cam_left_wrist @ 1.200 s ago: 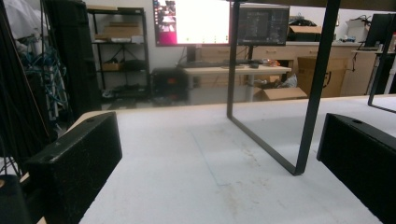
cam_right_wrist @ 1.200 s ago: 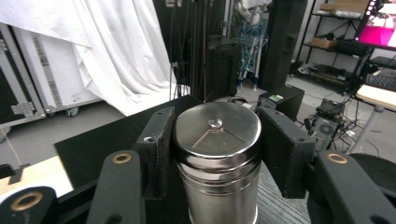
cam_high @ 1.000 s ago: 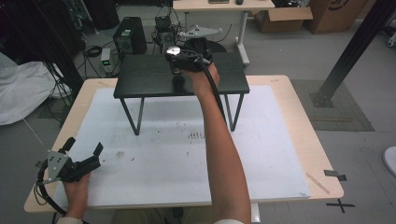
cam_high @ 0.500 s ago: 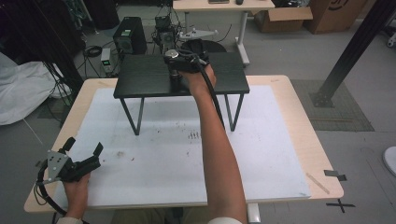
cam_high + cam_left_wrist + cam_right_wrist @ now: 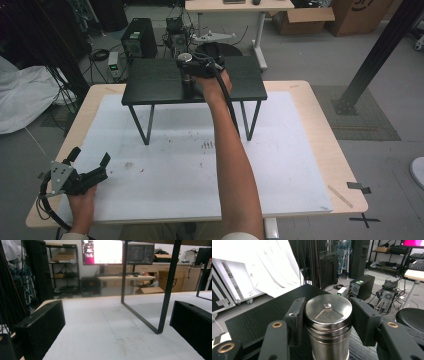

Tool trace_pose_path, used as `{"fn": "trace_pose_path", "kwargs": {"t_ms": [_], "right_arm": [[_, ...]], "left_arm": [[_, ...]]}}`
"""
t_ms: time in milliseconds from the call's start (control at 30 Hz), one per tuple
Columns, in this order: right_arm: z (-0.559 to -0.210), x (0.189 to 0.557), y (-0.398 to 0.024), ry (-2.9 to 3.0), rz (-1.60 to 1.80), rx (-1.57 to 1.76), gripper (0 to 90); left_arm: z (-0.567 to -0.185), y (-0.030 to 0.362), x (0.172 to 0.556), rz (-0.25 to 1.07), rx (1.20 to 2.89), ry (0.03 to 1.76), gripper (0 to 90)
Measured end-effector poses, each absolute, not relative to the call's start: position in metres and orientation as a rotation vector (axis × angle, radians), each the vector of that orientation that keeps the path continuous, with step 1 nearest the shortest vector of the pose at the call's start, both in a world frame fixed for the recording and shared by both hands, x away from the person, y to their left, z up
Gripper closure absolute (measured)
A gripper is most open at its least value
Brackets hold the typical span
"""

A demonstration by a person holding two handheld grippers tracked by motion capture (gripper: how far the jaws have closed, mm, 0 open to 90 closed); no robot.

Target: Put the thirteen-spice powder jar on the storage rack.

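The right hand-held gripper [image 5: 328,322] clamps the steel canister [image 5: 328,325]; the left [image 5: 90,167] gapes empty.

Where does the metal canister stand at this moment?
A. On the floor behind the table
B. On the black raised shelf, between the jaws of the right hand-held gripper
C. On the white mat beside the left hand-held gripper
B: the metal canister stands on the black raised shelf, and the right hand-held gripper has its jaws clamped on both sides of it.

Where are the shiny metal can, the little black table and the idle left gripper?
metal can [image 5: 328,315]: right gripper view, on its lid.
black table [image 5: 150,82]: high view, bare top.
left gripper [image 5: 92,162]: high view, between its jaws.
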State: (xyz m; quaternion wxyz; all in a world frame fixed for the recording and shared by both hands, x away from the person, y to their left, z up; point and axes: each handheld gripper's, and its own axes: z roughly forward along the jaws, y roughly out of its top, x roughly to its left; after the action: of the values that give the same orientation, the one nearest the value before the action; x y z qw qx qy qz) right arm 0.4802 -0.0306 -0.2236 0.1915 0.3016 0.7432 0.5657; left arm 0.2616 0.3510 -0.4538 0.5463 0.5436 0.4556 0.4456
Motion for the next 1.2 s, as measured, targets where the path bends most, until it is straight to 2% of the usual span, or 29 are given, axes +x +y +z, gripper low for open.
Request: {"fn": "trace_pose_path", "kwargs": {"t_ms": [600, 667, 833, 1000, 1033, 1200], "right_arm": [[-0.219, 0.476, -0.037, 2.053, 1.623, 0.861, 38.1], [-0.218, 0.475, -0.039, 2.042, 1.634, 0.873, 31.1], [-0.216, 0.472, -0.045, 2.031, 1.638, 0.886, 25.8], [-0.213, 0.469, -0.053, 2.005, 1.681, 0.903, 17.8], [-0.211, 0.467, -0.056, 1.989, 1.695, 0.911, 12.2], [-0.208, 0.460, -0.062, 1.962, 1.666, 0.894, 6.2]], "left_arm": [[-0.454, 0.351, 0.261, 1.056, 1.286, 1.078, 0.4], [-0.454, 0.351, 0.261, 1.055, 1.287, 1.077, 0.4], [-0.454, 0.351, 0.261, 1.054, 1.289, 1.077, 0.4], [-0.454, 0.351, 0.261, 1.052, 1.288, 1.077, 0.4], [-0.454, 0.351, 0.261, 1.052, 1.288, 1.076, 0.4], [-0.454, 0.351, 0.261, 1.051, 1.288, 1.075, 0.4]]}}
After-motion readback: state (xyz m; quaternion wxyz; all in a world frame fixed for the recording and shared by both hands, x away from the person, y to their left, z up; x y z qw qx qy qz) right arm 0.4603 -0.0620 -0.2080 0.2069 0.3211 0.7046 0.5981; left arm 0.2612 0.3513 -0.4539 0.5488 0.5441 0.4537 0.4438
